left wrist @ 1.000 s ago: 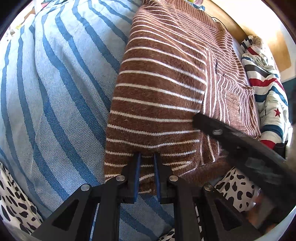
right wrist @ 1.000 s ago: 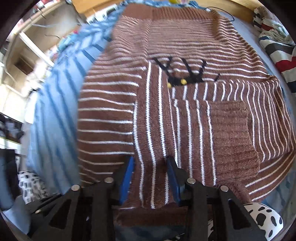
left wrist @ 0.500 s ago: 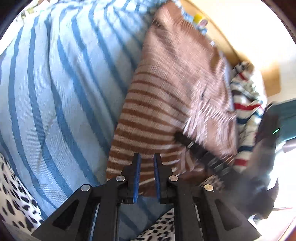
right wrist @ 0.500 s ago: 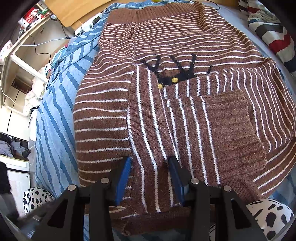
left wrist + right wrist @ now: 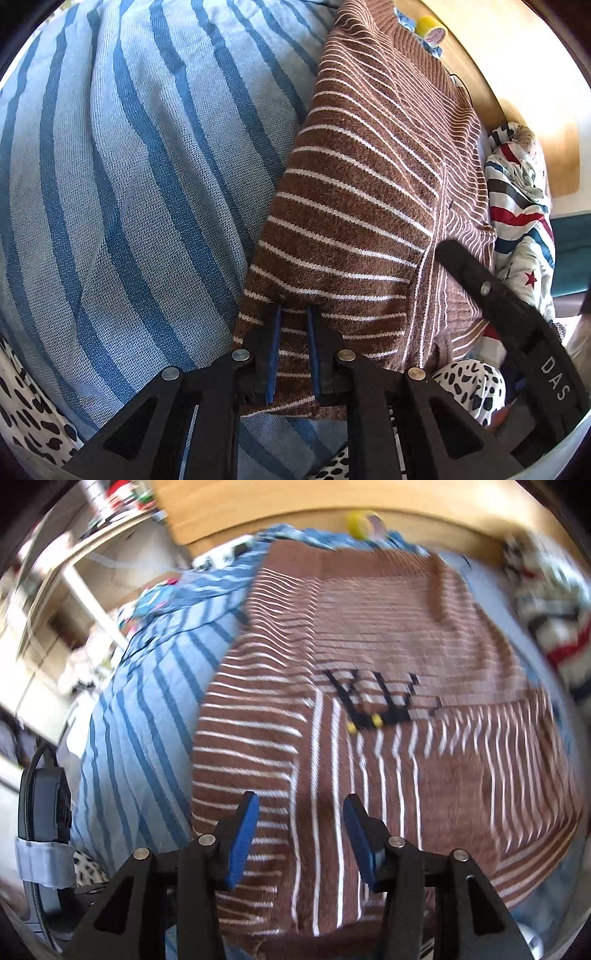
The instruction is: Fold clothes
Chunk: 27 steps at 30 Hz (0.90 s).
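A brown sweater (image 5: 362,206) with thin white stripes lies on the bed, its sleeves folded in over the front. In the right wrist view the sweater (image 5: 369,657) shows a black antler motif above the folded sleeves. My left gripper (image 5: 294,310) is shut on the sweater's near left edge, with knit fabric pinched between its blue pads. My right gripper (image 5: 301,797) hovers over the near middle of the sweater with its jaws opening; the pads stand clear of the knit. One black finger (image 5: 476,277) of the right gripper shows in the left wrist view.
A blue striped duvet (image 5: 129,184) covers the bed to the left. A crumpled star-and-stripe cloth (image 5: 521,206) lies to the right, by the wooden board (image 5: 535,92). A yellow tape roll (image 5: 430,29) sits past the sweater. Spotted fabric (image 5: 469,380) lies near me.
My right gripper's jaws have spread wider and lifted off the sweater. My left gripper has shifted sideways, still holding the sweater's edge.
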Motion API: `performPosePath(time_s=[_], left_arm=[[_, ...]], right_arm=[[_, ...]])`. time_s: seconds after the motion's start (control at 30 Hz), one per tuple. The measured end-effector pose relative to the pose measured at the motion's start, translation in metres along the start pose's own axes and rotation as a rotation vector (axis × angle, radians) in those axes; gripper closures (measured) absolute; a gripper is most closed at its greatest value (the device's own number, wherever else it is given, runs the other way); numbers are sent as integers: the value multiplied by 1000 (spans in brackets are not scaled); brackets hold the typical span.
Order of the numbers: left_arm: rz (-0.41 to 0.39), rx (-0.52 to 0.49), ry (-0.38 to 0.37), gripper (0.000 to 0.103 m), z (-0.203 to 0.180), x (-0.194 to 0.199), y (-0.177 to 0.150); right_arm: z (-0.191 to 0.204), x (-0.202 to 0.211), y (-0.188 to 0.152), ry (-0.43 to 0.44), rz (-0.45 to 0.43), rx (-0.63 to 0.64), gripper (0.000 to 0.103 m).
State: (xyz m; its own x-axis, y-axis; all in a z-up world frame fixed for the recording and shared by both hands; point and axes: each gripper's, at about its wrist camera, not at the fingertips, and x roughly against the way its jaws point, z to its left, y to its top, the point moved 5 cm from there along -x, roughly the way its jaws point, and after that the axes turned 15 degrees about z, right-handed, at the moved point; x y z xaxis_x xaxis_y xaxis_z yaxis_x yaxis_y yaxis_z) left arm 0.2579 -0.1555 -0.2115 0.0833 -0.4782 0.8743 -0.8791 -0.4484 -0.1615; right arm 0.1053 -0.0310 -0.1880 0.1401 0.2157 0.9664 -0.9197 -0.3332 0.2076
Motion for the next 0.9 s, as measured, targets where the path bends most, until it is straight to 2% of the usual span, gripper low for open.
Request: performPosePath(time_s=[0.03,0.13,0.17,0.27,0.33,0.43,0.5,0.57,0.7,0.73,0.8,0.83,0.9], left_arm=[[2,-6,7,89,-1,0,-1],[21,-30,46,88,-1,8,-6],[18,-22,24,89,-1,13,-5],[-21,-12,-73,89,-2,37,3],[-56,-14,-135,89,-6,55,11],[-90,-58,-90,89,-11,77,19],[-81,-96,-38,89,-15,69,29],[3,-107,66,89,-11,39,34],[38,-118,170,89,-20,35,36],[42,-122,152,89,-24,41,35],[29,-161,24,89,-33,63,33],[7,-175,-2,89,-38,74,34],[-83,-202,1,89,-47,90,46]], right_arm=[[2,-1,-3,-18,-1,27,48],[3,-51,20,-72,110,6,46],[-4,-65,17,-69,169,-26,46],[-24,-71,14,79,197,-131,45],[-33,-66,15,142,183,-172,46],[-43,-62,15,223,175,-231,46],[-50,-55,19,251,157,-255,48],[-58,-46,28,234,131,-248,48],[-75,-25,62,185,95,-201,48],[-78,-19,73,164,89,-182,48],[-84,-8,98,121,78,-150,48],[-87,-3,110,100,72,-135,48],[-87,-3,140,80,50,-113,47]])
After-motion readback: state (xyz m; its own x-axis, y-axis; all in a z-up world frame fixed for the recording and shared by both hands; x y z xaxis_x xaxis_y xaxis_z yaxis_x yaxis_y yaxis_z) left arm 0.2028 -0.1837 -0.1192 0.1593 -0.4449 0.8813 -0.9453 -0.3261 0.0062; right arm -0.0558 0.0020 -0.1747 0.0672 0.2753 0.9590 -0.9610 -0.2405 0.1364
